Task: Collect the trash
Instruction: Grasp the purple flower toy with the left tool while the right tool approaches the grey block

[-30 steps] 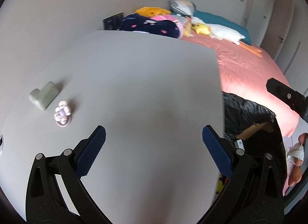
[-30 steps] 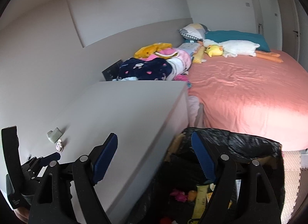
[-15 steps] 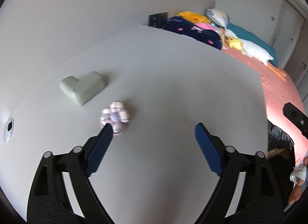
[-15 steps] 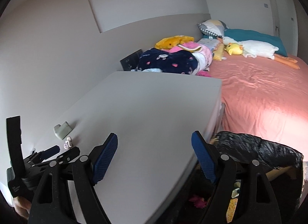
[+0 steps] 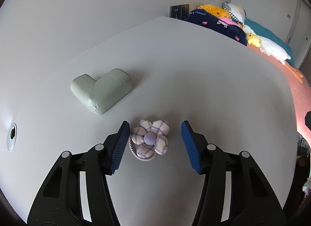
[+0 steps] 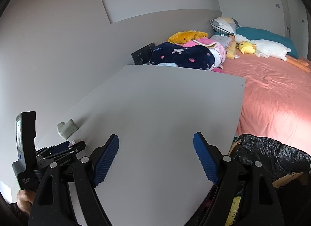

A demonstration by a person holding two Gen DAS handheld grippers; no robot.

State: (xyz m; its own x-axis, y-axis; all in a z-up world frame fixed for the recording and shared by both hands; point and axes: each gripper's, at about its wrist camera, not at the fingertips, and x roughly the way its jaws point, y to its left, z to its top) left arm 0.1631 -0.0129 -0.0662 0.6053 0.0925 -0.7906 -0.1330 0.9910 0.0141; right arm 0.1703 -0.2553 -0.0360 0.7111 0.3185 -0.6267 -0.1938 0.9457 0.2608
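A small cloth flower [image 5: 149, 140] with checked white and lilac petals lies on the white tabletop [image 5: 194, 66]. My left gripper [image 5: 155, 146] is open and the flower sits between its blue pads, close to the left pad [image 5: 119, 146], not squeezed. A pale green L-shaped corner guard [image 5: 101, 89] lies just beyond it. My right gripper [image 6: 155, 159] is open and empty above the table's near part. The left gripper also shows at the left in the right wrist view [image 6: 56, 152]. A black trash bag [image 6: 272, 152] stands open beside the table's right edge.
A bed with a pink sheet [image 6: 272, 89] lies right of the table, with piled clothes [image 6: 182, 56] and plush toys [image 6: 262, 48] at its head. A wall [image 5: 77, 12] runs along the table's left side. A round metal grommet [image 5: 11, 136] sits in the tabletop at far left.
My left gripper has moved forward and left over the table until the cloth flower lies between its pads. My right gripper has drifted left, from above the bag to above the table.
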